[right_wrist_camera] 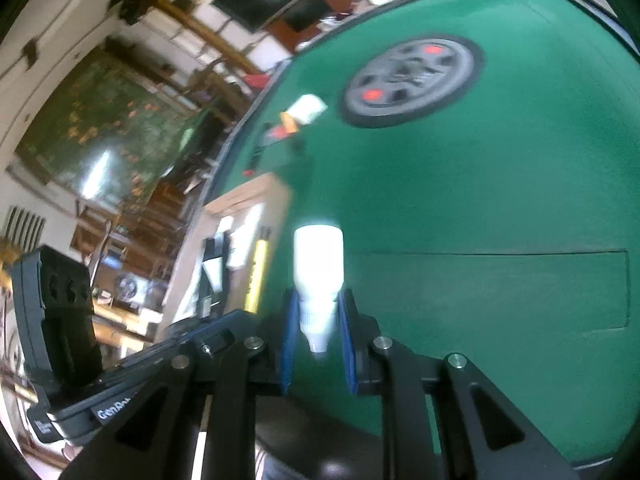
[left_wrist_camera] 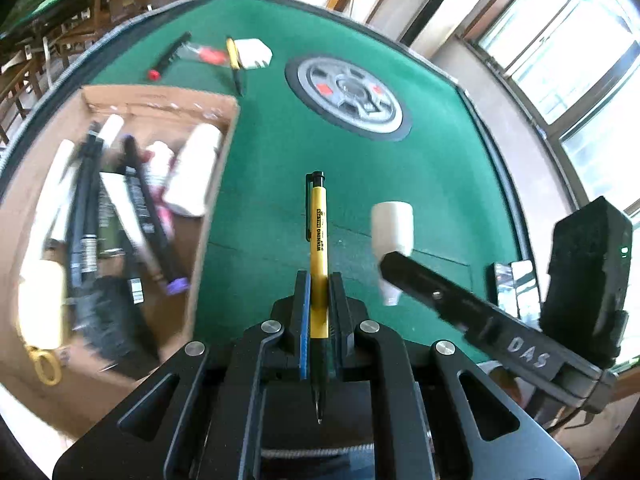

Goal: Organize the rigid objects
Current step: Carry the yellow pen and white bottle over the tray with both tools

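Left fingers (left_wrist_camera: 319,280) clamping yellow pen (left_wrist_camera: 319,240), right fingers (right_wrist_camera: 318,320) gripping blurred, seemingly white bottle (right_wrist_camera: 319,268), cardboard box (left_wrist_camera: 216,184) edge left, open felt ahead

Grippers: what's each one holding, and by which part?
Left gripper clamps a yellow ballpoint pen around its lower barrel, clip end pointing away. Right gripper pinches a small white bottle at its narrow neck end, wide base pointing away.

Two yellow pens (left_wrist_camera: 319,256) (left_wrist_camera: 233,60), one white bottle (right_wrist_camera: 319,276), one cardboard box (left_wrist_camera: 160,100), one white block (left_wrist_camera: 253,53), two tools (left_wrist_camera: 319,292) (right_wrist_camera: 319,320).
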`<state>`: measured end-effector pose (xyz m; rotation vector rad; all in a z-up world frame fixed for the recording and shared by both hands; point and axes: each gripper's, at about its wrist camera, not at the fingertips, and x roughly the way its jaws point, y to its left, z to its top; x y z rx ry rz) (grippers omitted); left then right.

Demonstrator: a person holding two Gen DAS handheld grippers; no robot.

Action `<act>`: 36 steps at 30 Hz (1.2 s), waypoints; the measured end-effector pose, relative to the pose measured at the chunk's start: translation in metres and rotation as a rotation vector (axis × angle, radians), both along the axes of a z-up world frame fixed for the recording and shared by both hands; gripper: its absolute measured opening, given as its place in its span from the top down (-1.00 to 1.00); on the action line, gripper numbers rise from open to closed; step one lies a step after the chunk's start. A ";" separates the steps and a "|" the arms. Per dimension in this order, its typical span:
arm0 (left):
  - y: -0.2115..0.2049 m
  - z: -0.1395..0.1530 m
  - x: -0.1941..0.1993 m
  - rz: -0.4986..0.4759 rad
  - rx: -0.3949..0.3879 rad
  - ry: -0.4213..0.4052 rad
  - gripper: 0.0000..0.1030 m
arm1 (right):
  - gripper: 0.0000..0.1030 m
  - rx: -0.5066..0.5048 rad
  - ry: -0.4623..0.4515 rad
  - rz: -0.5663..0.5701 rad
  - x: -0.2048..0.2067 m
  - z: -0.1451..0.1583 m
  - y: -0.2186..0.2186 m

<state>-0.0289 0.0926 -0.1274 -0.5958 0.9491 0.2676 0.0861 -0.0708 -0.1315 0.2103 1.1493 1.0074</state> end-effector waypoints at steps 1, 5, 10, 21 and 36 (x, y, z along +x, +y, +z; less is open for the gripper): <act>0.003 0.007 -0.007 0.010 0.004 -0.010 0.85 | 0.63 0.007 -0.011 0.015 -0.004 0.003 0.006; 0.028 0.029 -0.041 0.067 -0.015 -0.051 0.85 | 0.63 0.022 -0.065 0.093 -0.023 0.014 0.031; 0.071 0.042 -0.078 0.158 -0.014 -0.080 0.85 | 0.63 0.016 -0.100 0.173 -0.038 0.017 0.066; 0.147 0.004 -0.096 0.287 -0.056 -0.016 0.85 | 0.63 -0.046 -0.099 0.243 -0.040 0.003 0.126; 0.154 -0.027 -0.072 0.253 -0.036 0.048 0.85 | 0.63 -0.126 -0.101 0.316 -0.060 -0.014 0.162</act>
